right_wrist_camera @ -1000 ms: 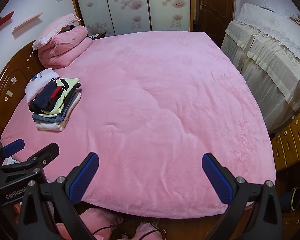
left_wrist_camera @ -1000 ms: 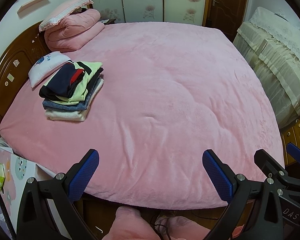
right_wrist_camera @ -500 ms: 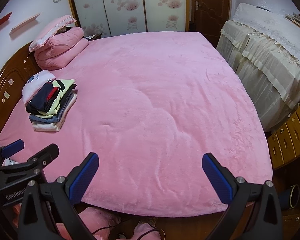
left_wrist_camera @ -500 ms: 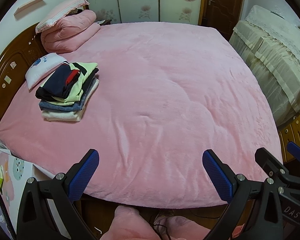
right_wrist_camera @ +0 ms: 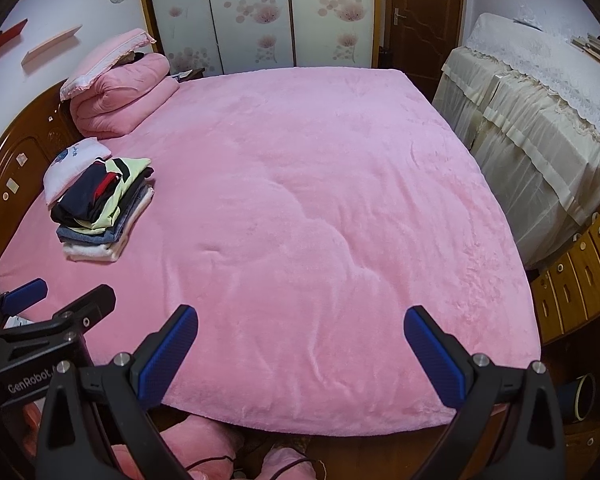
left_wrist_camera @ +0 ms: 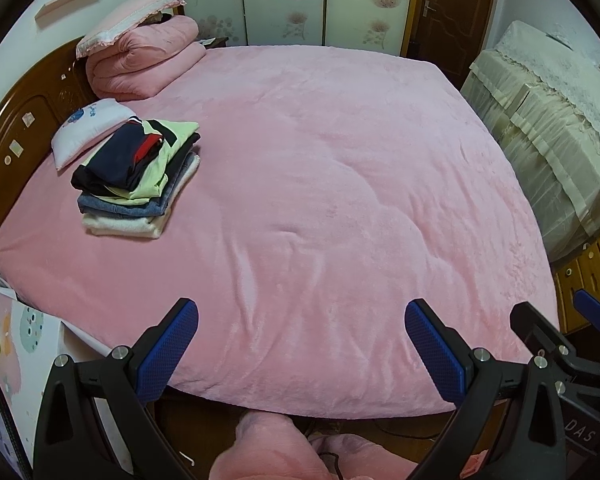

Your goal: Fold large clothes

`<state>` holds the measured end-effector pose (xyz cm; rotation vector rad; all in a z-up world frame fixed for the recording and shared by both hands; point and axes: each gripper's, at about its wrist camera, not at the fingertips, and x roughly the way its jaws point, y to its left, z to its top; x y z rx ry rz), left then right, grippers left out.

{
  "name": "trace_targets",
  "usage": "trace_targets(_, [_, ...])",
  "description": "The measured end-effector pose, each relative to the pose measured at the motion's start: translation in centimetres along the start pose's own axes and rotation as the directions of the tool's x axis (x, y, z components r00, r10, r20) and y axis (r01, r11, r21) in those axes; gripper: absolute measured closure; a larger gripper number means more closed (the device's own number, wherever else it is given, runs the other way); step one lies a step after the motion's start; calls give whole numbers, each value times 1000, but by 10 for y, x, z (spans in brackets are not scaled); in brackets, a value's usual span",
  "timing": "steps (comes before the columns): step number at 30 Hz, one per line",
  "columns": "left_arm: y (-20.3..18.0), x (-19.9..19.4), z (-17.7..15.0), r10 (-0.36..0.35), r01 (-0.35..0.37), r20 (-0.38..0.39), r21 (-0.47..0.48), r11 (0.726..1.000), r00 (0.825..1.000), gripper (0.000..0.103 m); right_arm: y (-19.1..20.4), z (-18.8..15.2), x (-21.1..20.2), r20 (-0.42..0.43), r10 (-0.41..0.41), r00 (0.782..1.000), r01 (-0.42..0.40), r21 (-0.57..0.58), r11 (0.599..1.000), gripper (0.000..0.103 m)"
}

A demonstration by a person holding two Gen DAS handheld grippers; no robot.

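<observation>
Pink plush bedspread [right_wrist_camera: 320, 208] fills most of both views, with no unfolded garment lying on it. Left gripper [left_wrist_camera: 300, 344] and right gripper [right_wrist_camera: 300, 348] both hover at the lower edge of the frame above the near end of the bed, jaws spread wide, holding nothing. Clothes that show are a folded stack [left_wrist_camera: 136, 184] at left-centre in the left wrist view, navy piece on top, then pale green, denim, and white at the bottom, sitting just beside a small white pillow [left_wrist_camera: 88, 128]. Rolled pink quilt [left_wrist_camera: 140, 64] at upper left. Judgement: this is a between-items pause; the next large garment must be fetched and spread flat mid-bed, well apart from the stack, each gripper taking one corner or shoulder. Where that garment is cannot be seen. Pink fabric [left_wrist_camera: 268, 448] at the bottom edge is cut off and unidentifiable. Right side shows draped cream furniture [right_wrist_camera: 532, 120].
</observation>
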<state>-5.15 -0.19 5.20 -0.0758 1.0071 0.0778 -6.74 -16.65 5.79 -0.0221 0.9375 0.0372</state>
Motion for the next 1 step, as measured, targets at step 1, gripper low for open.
trace_targets(1, [0, 0, 0, 0, 0, -2, -3, 1000, 1000, 1, 0, 0, 0, 0, -1, 1000, 1, -3, 1000, 0])
